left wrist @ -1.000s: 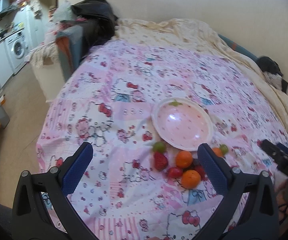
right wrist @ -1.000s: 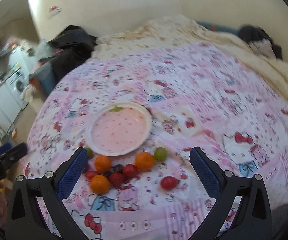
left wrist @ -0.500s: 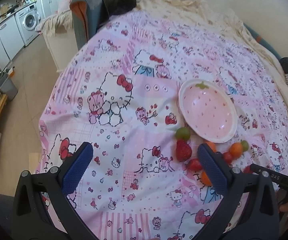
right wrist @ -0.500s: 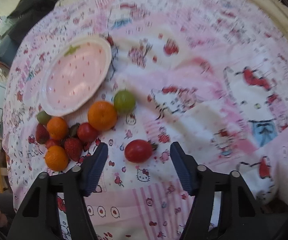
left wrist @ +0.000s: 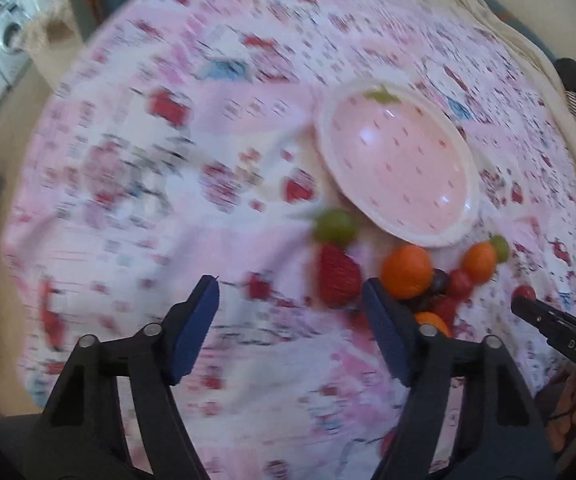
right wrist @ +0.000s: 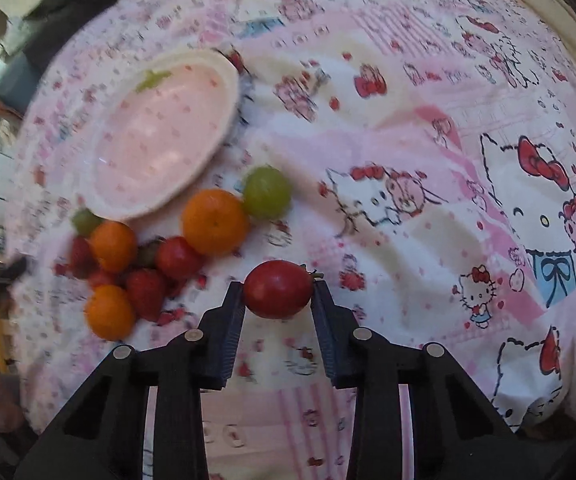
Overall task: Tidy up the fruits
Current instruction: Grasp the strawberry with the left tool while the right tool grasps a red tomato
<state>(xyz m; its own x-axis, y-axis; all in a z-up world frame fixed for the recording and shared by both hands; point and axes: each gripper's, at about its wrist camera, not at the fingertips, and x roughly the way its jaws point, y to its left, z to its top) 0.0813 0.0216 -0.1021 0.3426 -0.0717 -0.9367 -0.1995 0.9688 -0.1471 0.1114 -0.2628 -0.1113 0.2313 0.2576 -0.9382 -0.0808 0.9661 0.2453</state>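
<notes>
Both tools have just dropped toward the fruit and their jaws have been closing. The right gripper [right wrist: 278,290] now pinches the lone red tomato [right wrist: 278,289], just below the pink plate [right wrist: 224,80]; first pickup looks secured. The left gripper [left wrist: 290,304] stands half-open, empty, near the strawberry [left wrist: 338,276]. Below the plate: three oranges, two green fruits, several red ones

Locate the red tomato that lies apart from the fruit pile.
Right wrist view, low centre: the tomato sits between the right gripper pads, right of the fruit pile and below an orange.
</notes>
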